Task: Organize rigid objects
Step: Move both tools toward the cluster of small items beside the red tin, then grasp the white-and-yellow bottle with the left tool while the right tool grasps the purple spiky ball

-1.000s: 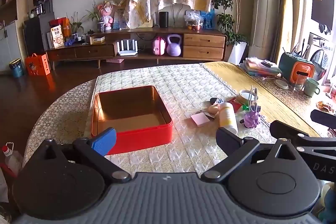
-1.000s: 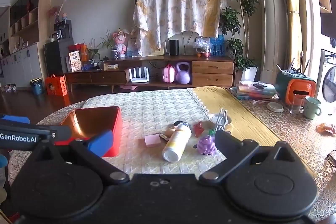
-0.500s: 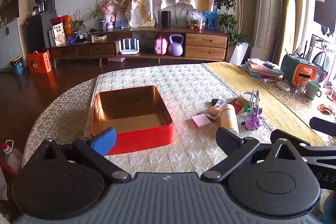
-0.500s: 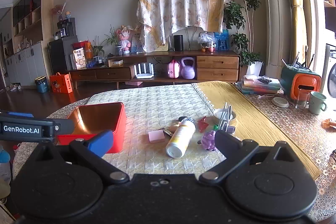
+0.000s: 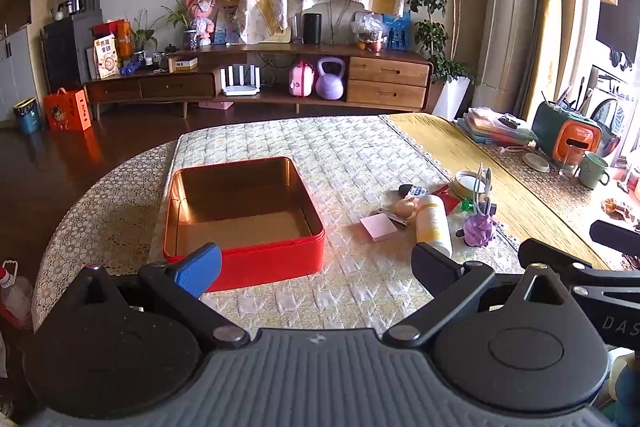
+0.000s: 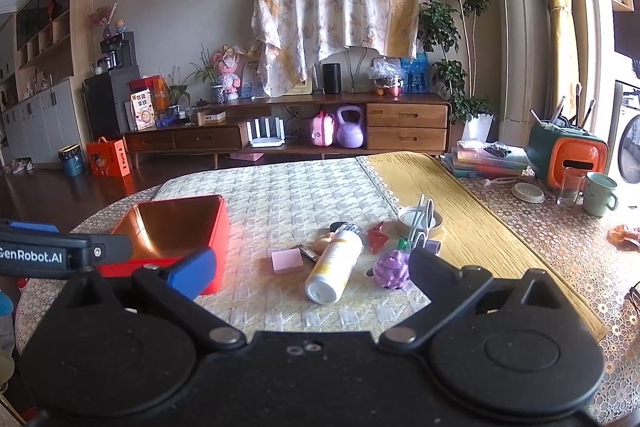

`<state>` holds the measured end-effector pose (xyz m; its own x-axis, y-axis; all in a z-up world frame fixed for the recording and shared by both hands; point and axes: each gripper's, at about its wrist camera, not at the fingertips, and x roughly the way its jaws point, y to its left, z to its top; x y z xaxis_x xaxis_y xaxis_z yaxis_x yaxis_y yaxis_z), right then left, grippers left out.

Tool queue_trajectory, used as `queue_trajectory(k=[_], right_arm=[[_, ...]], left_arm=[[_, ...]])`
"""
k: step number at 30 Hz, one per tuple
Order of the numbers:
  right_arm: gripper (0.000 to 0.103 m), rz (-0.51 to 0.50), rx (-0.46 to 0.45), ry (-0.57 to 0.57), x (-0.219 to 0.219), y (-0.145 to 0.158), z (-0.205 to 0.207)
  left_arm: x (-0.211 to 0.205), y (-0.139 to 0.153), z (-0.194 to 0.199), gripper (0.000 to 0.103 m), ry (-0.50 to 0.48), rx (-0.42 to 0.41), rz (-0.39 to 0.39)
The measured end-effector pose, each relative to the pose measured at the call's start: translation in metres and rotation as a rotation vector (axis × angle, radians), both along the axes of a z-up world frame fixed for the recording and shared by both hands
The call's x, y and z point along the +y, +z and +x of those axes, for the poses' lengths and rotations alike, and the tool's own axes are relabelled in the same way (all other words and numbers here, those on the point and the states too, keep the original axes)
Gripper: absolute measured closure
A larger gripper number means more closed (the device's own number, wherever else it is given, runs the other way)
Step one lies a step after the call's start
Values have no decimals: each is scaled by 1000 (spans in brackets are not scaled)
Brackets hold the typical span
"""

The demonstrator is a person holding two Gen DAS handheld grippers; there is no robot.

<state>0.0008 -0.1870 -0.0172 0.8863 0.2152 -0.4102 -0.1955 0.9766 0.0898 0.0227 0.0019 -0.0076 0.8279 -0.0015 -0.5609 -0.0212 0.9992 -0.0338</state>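
An empty red tin box point(image 5: 260, 265) with a gold inside sits on the quilted table cover, left of centre; it also shows in the right wrist view point(image 6: 218, 247). To its right lies a small pile: a white and yellow bottle point(image 5: 432, 223) point(image 6: 334, 267) on its side, a pink pad point(image 5: 378, 227) point(image 6: 286, 261), a purple toy point(image 5: 478, 229) point(image 6: 392, 269), a red piece point(image 6: 376, 233) and a white round tin point(image 6: 420, 217). My left gripper point(image 5: 316, 263) is open and empty, just in front of the box. My right gripper point(image 6: 312, 267) is open and empty, in front of the pile.
A yellow runner point(image 6: 460, 219) crosses the table to the right of the pile. Farther right stand a green mug point(image 6: 598, 189), a glass point(image 6: 570, 187), an orange and green holder point(image 6: 568, 157) and stacked books point(image 6: 484, 161). A wooden sideboard point(image 6: 320, 131) lines the far wall.
Both grippers have moved slightly forward toward the table; the box and the pile look a little nearer. Both stay open and empty. Nothing on the table has moved.
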Motion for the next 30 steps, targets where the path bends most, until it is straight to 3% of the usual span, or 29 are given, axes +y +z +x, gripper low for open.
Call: queue_trajectory(k=[16,23,30], right_arm=[[2,-10,51,-49,-24,-10,26],[2,-15,71,-52,-38,-21,48],[7,-86,95,-54,-50,-41,78]], left_arm=[[-11,-6,30,1,-37,31,3],[-26,-11,63,1,-71,60,-8],[-62,-26,106,1,-147,106,8]])
